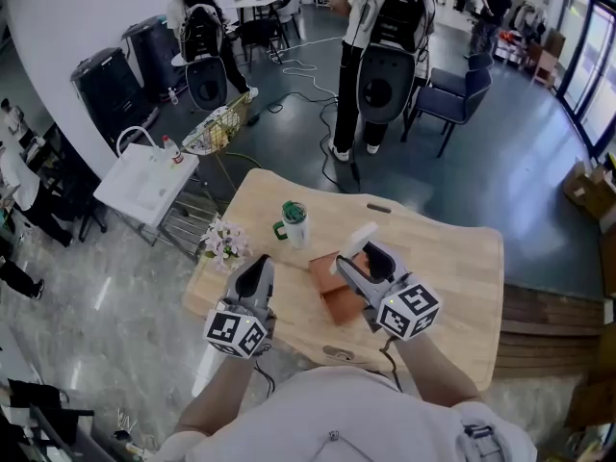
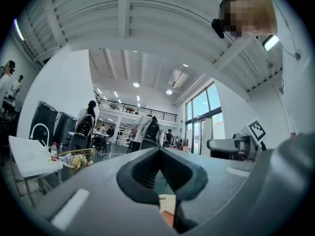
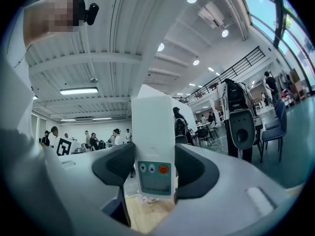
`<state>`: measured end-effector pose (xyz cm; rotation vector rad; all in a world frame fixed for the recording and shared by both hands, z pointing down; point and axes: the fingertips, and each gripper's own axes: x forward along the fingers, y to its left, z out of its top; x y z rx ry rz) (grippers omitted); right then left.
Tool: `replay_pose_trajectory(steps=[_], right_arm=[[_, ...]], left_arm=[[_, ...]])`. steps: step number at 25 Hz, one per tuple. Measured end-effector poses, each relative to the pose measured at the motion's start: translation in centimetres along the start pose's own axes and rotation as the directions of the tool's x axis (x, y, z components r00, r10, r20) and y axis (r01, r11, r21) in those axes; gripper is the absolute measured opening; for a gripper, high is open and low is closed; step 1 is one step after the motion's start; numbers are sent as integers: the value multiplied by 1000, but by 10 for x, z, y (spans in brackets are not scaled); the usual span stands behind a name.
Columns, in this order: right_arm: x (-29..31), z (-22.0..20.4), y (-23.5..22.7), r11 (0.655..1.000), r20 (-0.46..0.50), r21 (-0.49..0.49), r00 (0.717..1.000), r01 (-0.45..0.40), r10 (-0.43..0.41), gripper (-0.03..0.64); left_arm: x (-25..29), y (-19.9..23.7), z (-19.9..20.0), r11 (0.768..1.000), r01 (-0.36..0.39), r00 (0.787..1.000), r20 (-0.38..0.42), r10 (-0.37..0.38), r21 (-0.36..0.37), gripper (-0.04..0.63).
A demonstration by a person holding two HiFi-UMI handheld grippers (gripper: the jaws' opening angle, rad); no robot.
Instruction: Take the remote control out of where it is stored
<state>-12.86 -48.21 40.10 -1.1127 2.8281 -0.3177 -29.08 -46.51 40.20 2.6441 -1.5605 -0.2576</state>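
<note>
Two grippers over a wooden table (image 1: 452, 258). R gripper (image 3: 155, 167) pinches the white remote (image 3: 152, 127) btwn both pads, on its long sides near the button end. Grey screen, 2 arrow keys & an orange button face the R gripper's camera; rest of the body sticks out past the jaw tips. In head view the remote tilts up & away from R gripper. Brown holder (image 1: 327, 282) lies on the table just under the jaws, a bit to their left; can't tell if the remote's low end touches it. L gripper (image 2: 160, 150): jaws pressed together, tips meeting, nothing btwn them. It sits left of R gripper, apart from the brown holder. Ahead of L gripper: green-lidded cup (image 1: 294, 224); flowers (image 1: 223, 243) to its front left, at table edge. People stand beyond the table.
</note>
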Motion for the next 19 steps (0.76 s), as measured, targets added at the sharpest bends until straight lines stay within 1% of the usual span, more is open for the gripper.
replay_pose_trajectory(steps=[19], right_arm=[[6, -3, -5, 1000, -14, 3, 1000, 19, -19, 285]], left_arm=[[1, 7, -3, 1000, -11, 1000, -8, 11, -11, 0]])
